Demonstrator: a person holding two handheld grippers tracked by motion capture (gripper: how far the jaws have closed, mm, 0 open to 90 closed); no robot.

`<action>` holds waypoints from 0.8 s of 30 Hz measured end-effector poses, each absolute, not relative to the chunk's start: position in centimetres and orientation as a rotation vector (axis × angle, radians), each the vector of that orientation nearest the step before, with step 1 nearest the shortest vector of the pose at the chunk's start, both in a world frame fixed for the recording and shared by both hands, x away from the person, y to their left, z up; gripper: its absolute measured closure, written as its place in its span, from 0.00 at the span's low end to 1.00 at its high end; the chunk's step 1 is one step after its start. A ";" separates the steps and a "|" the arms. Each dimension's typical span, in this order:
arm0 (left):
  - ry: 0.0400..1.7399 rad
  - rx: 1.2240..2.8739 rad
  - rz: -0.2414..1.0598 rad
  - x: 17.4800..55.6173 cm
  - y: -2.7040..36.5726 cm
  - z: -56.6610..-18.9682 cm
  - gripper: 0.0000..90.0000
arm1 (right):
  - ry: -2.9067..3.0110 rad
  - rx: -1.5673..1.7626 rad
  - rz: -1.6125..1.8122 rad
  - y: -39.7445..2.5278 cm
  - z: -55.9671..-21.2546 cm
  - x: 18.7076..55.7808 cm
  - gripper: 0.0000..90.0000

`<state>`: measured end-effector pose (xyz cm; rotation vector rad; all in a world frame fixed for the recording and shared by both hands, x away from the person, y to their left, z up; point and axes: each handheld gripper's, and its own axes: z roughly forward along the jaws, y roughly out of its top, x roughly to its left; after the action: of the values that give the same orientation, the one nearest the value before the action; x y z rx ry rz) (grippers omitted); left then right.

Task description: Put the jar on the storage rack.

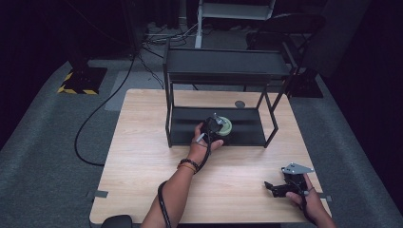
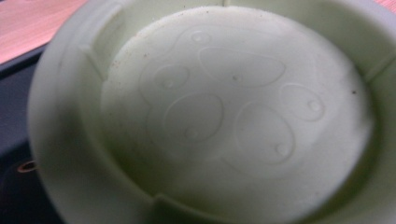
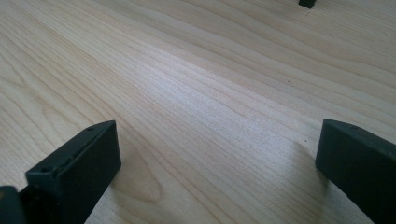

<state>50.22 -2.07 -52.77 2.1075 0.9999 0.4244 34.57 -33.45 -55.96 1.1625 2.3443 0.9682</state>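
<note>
Left gripper (image 1: pixel 215 127) meets a pale green paw-print bowl (image 1: pixel 224 125) on the black rack's (image 1: pixel 247 135) lower shelf; its jaw spacing cannot be told. Right gripper (image 1: pixel 269 186), at five o'clock on the table (image 1: pixel 142 156), has jaws apart.

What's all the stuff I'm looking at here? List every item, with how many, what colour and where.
Bowl: one, pale green, on the rack's lower shelf at the left gripper; a paw-print pattern is pressed into its bottom.
Rack: one, black metal, two shelves, at the far side of the table.
Table: one, light wood, middle of the room.
Round disc: one, grey, on the table behind the rack.
Cable: one, black, on the grey carpet left of the table.
Left gripper: one, black, at the bowl; jaw state not visible.
Right gripper: one, black, jaws open, low over the table's near right corner.
</note>
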 end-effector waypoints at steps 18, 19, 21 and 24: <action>1.032 2.038 0.443 50.3 -1.6 -54.5 0.13 | 2.347 1.158 0.969 -33.4 -56.0 34.6 0.00; 1.028 2.038 0.447 50.3 -1.6 -54.5 0.13 | 2.347 1.158 0.969 -33.4 -56.0 34.6 0.00; 1.025 2.042 0.457 50.3 -1.6 -54.6 0.13 | 2.348 1.157 0.969 -33.4 -56.0 34.6 0.00; 1.023 2.036 0.453 50.3 -1.6 -54.6 0.12 | 2.348 1.157 0.969 -33.4 -56.0 34.6 0.00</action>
<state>50.31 -1.60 -54.64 2.0357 1.0230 0.4533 34.61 -33.44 -55.96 1.1571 2.3482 0.9691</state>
